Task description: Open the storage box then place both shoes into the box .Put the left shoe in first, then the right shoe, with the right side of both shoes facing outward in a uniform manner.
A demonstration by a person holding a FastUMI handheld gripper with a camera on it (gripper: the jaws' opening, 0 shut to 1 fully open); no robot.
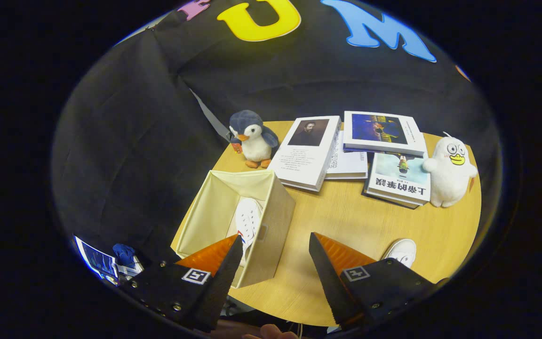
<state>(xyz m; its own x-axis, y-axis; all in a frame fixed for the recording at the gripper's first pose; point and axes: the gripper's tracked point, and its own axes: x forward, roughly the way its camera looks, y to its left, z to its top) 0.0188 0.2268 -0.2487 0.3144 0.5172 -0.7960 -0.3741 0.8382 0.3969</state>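
Observation:
A cream fabric storage box (271, 221) stands open on the round wooden table (360, 221), just ahead of my left finger. One white shoe (247, 220) stands inside it, leaning against the box's right wall. The other white shoe (402, 251) lies on the table beyond my right finger, partly hidden by it. My gripper (274, 245) hangs open above the table beside the box, with nothing between its orange-and-black fingers (332, 259).
A penguin plush (252, 139) stands behind the box. Several books (308, 150) lie across the back of the table, with a white duck plush (450, 172) at their right end. Black cloth walls close in behind. Papers (99, 261) lie low to the left.

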